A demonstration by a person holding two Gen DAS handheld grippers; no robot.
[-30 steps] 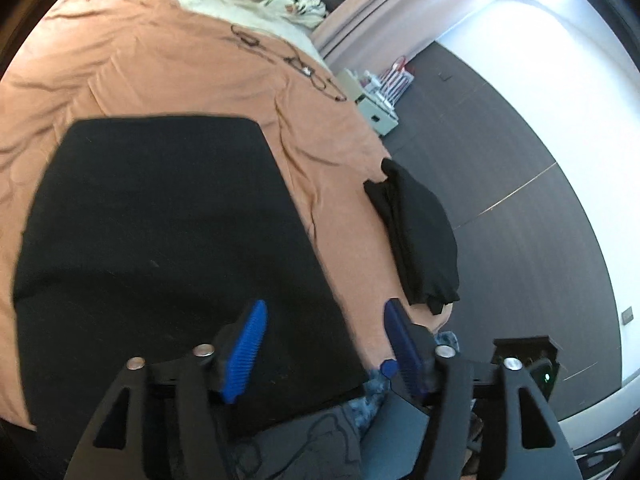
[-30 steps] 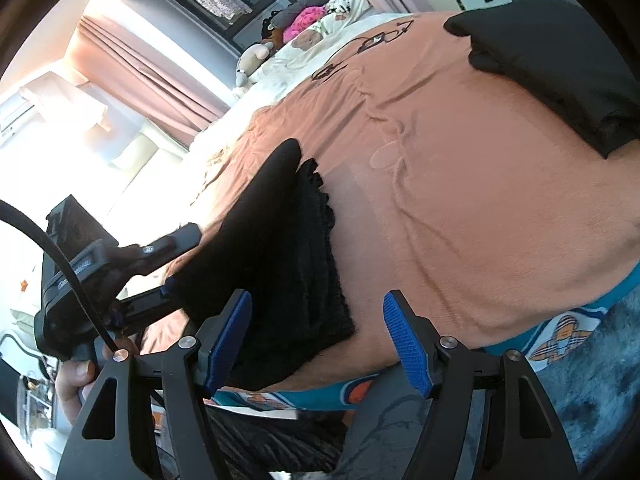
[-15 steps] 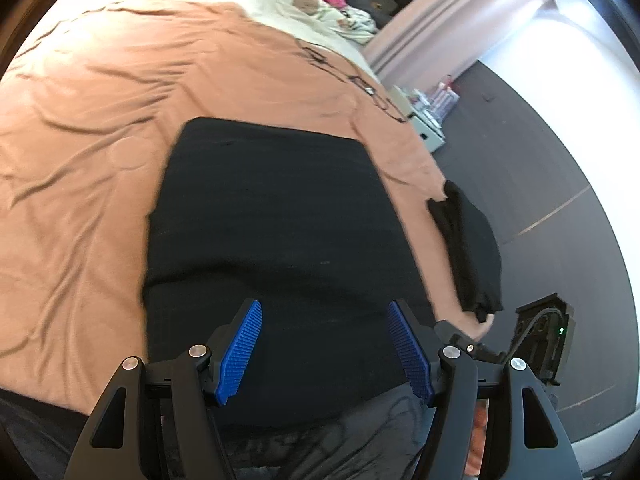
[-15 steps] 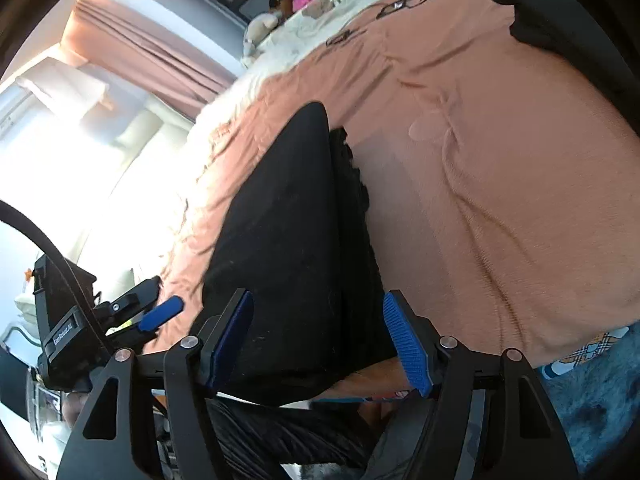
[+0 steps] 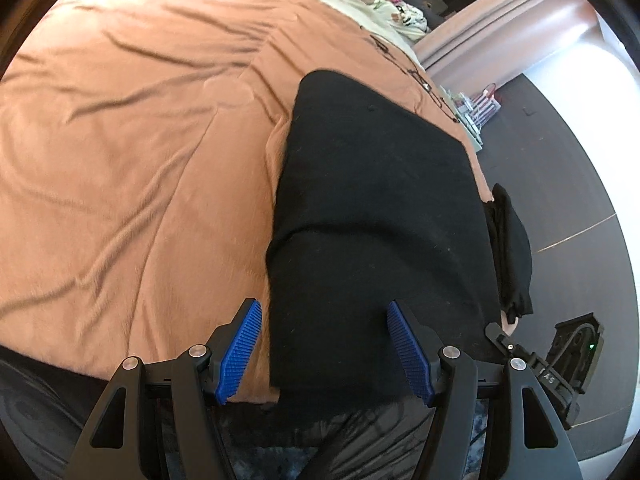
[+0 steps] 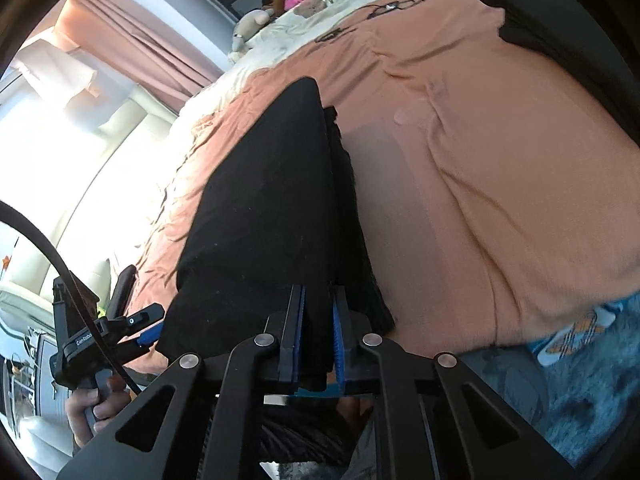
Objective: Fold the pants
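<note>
Black pants (image 5: 380, 200), folded into a flat rectangle, lie on the orange bedspread (image 5: 120, 140) near its front edge. My left gripper (image 5: 324, 350) is open and hovers low over the pants' near end. The fabric's left edge sits just inside its left pad (image 5: 240, 344), and neither pad touches the cloth. In the right wrist view my right gripper (image 6: 318, 332) is closing its jaws on the near right edge of the pants (image 6: 260, 220). Both blue pads press on the stacked layers. A hand holds the left gripper (image 6: 132, 332) at the pants' far side.
A second folded black garment (image 5: 512, 248) lies at the bed's right edge, right of the pants. Black cords (image 5: 404, 68) cross the spread farther back, with pillows and soft toys (image 6: 260, 20) beyond. Dark floor (image 5: 560, 152) lies to the right, and a blue rug (image 6: 580, 380) at the bed's foot.
The right gripper's jaws went from wide apart to clamped on the pants' edge. The left gripper swung left and lower, to the pants' near left corner, and stayed open.
</note>
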